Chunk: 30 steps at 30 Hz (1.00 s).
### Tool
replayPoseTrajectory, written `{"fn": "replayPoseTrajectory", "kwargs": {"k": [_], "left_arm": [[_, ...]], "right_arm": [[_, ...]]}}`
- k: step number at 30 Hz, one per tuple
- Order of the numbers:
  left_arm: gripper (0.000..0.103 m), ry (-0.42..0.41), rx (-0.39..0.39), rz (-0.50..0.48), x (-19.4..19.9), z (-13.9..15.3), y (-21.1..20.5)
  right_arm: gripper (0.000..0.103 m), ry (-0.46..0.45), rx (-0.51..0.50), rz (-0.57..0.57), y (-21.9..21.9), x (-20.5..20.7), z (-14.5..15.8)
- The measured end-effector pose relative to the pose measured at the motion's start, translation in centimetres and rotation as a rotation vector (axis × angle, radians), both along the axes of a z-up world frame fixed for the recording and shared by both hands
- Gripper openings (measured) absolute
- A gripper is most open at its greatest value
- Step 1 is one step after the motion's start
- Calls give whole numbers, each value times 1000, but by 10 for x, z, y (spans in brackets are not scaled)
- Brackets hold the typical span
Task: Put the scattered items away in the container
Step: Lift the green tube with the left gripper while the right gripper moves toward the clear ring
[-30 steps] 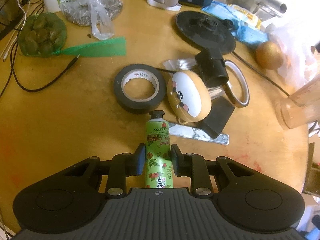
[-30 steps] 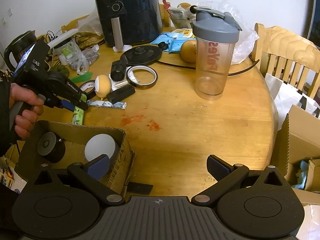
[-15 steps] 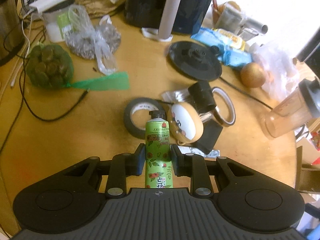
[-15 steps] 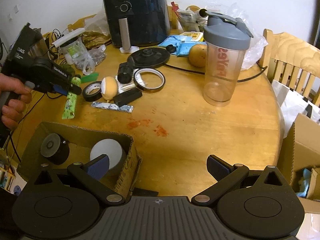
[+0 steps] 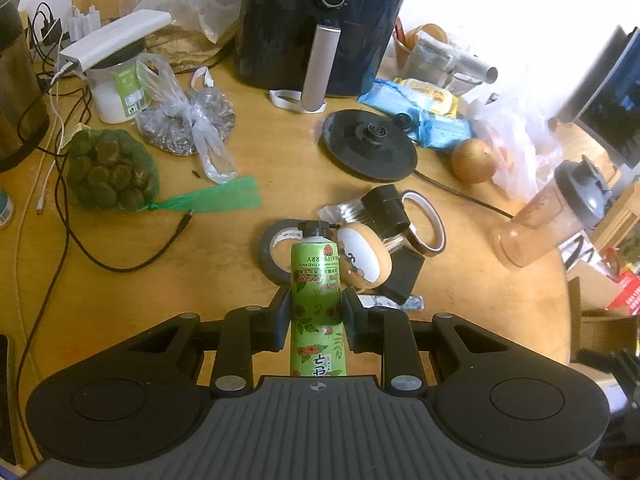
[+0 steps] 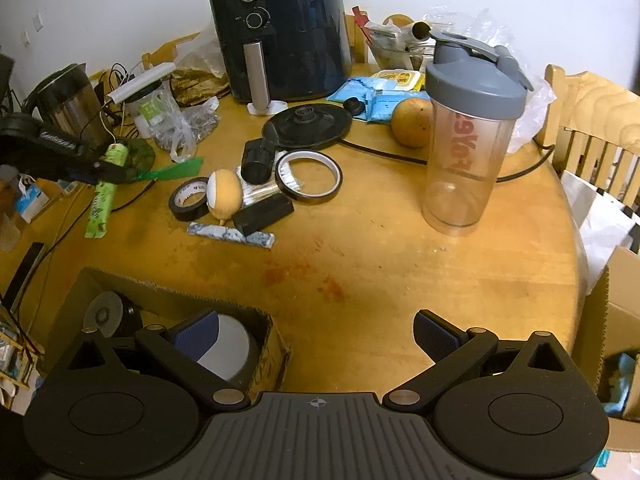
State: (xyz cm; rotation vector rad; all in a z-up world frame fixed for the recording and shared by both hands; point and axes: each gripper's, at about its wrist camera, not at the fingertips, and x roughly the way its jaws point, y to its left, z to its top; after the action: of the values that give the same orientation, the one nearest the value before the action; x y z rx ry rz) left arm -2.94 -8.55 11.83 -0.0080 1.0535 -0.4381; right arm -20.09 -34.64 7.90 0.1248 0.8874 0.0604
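Note:
My left gripper [image 5: 316,304] is shut on a green hand-cream tube [image 5: 316,280] with a black cap, held in the air above the table. From the right wrist view, the left gripper [image 6: 100,168] hangs at the far left with the tube [image 6: 100,208] dangling below it. My right gripper [image 6: 316,332] stands open with nothing between its fingers, beside a cardboard box [image 6: 160,292] that holds a white round item [image 6: 232,348] and a black round item [image 6: 108,316]. On the table lie a black tape roll [image 6: 188,200], a tan egg-shaped item [image 6: 226,196], a black block [image 6: 262,214] and a marbled stick [image 6: 232,236].
A black air fryer [image 6: 280,32] stands at the back, a kettle base [image 6: 308,124] in front of it. A clear shaker bottle [image 6: 468,140] is at the right, with a round fruit [image 6: 412,122] nearby. A net bag [image 5: 108,176] and cables [image 5: 80,248] lie at the left.
My left gripper has risen with the green tube, which hung just above the table beside the box and now hangs higher. The right gripper shifted slightly and stays open.

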Motion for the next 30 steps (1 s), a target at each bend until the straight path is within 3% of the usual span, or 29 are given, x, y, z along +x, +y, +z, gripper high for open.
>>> {"fn": "replayPoseTrajectory", "kwargs": {"k": [30], "left_arm": [[27, 58, -67, 9, -36, 11, 48]], "right_arm": [[102, -14, -73, 180, 9, 76, -9]]}}
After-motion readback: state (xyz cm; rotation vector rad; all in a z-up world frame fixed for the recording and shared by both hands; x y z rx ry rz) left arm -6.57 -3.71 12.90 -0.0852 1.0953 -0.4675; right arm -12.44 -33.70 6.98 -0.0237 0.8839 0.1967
